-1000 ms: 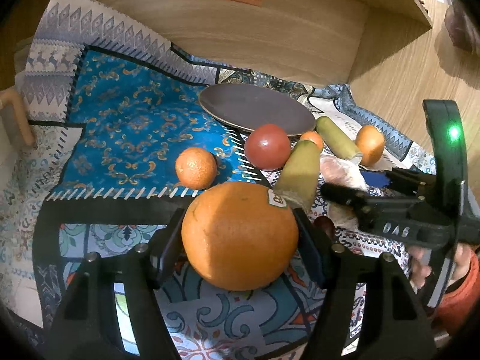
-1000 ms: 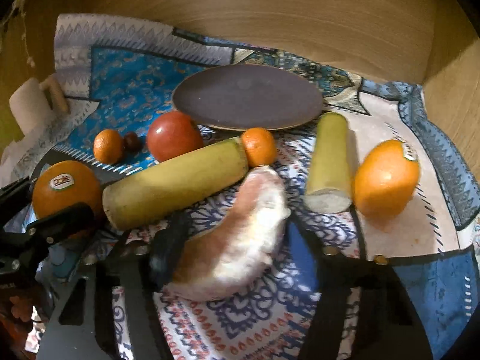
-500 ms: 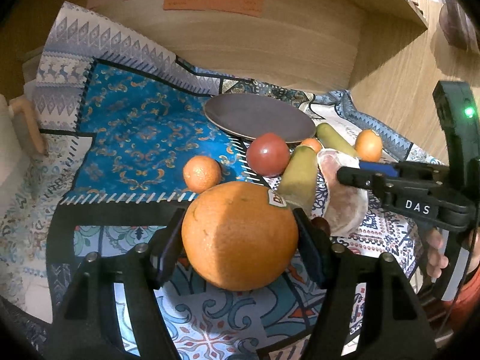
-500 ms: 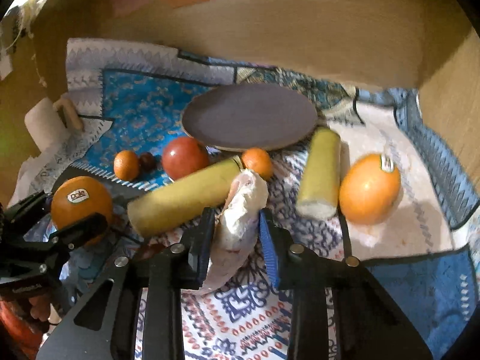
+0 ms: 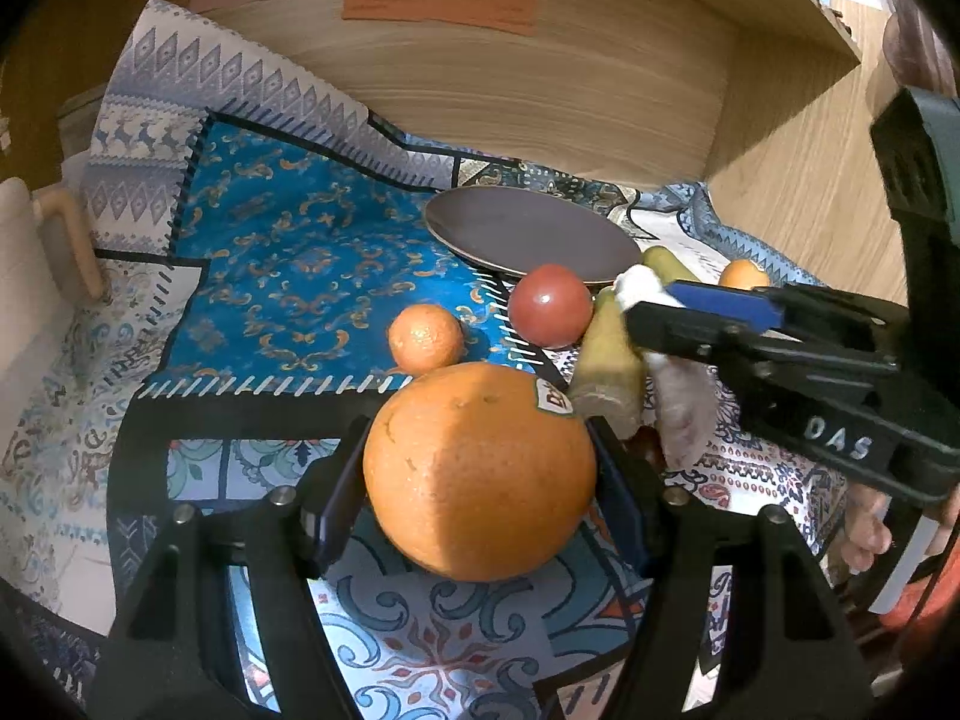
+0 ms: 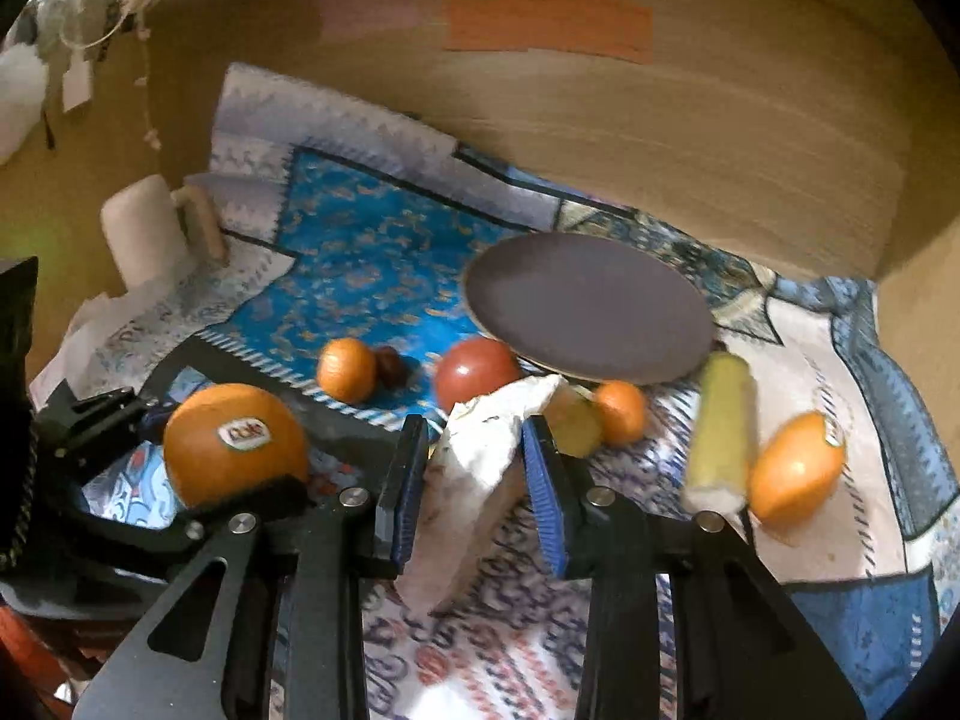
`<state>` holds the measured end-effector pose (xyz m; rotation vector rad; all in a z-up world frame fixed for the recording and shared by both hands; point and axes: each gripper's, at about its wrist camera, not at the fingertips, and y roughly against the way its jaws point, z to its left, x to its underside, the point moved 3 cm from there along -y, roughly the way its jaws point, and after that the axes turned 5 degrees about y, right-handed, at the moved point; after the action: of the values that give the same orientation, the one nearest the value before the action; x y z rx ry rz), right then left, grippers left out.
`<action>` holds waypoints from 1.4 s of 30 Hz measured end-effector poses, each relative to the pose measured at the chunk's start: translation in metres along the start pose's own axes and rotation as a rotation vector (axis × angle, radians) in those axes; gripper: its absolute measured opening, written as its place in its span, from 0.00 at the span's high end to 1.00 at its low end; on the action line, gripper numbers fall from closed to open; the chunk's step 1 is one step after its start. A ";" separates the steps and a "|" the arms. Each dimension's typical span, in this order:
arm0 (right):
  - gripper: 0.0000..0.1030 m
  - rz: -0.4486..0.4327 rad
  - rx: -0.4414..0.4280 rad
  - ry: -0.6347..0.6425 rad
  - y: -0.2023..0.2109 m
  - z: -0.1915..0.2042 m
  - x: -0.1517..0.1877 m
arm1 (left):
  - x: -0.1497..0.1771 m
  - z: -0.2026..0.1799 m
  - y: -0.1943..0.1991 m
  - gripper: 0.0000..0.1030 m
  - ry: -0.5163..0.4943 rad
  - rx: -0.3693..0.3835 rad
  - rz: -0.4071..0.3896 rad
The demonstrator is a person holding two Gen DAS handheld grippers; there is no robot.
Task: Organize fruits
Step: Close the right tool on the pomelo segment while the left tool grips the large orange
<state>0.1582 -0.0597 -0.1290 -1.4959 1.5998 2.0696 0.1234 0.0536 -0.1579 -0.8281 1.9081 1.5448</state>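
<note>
With both pairs of fingers clamped, left gripper (image 5: 480, 474) on the large round sticker-labelled orange (image 5: 477, 471) and right gripper (image 6: 474, 474) on the pale whitish peeled fruit wedge (image 6: 480, 456), both above the patterned cloth (image 5: 288, 252), transport is underway; next, likely set them on the empty dark oval plate (image 6: 591, 306).

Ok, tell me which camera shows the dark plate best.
The right wrist view: the dark plate shows nearly its whole oval face, only its near edge hidden by the red fruit. The left wrist view sees the plate lower and flatter, so less of its face shows.
</note>
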 end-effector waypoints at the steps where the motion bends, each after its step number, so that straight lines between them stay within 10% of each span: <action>1: 0.70 0.011 -0.010 0.003 -0.004 0.003 0.000 | 0.000 0.000 0.001 0.33 0.000 -0.001 -0.001; 7: 0.66 0.008 0.037 -0.019 -0.002 0.002 0.006 | 0.001 0.005 0.005 0.33 0.005 -0.011 -0.004; 12: 0.37 0.015 0.050 -0.073 0.003 -0.007 0.010 | 0.002 0.007 0.005 0.33 0.008 -0.012 0.001; 16: 0.34 0.066 0.023 -0.088 -0.009 -0.008 0.013 | 0.003 0.005 0.006 0.33 0.000 -0.010 -0.001; 42: 0.71 0.056 -0.055 -0.091 0.002 -0.020 0.017 | -0.027 -0.001 0.011 0.33 -0.032 -0.060 -0.061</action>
<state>0.1603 -0.0835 -0.1388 -1.3674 1.5809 2.1951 0.1327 0.0581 -0.1306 -0.8739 1.8053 1.5758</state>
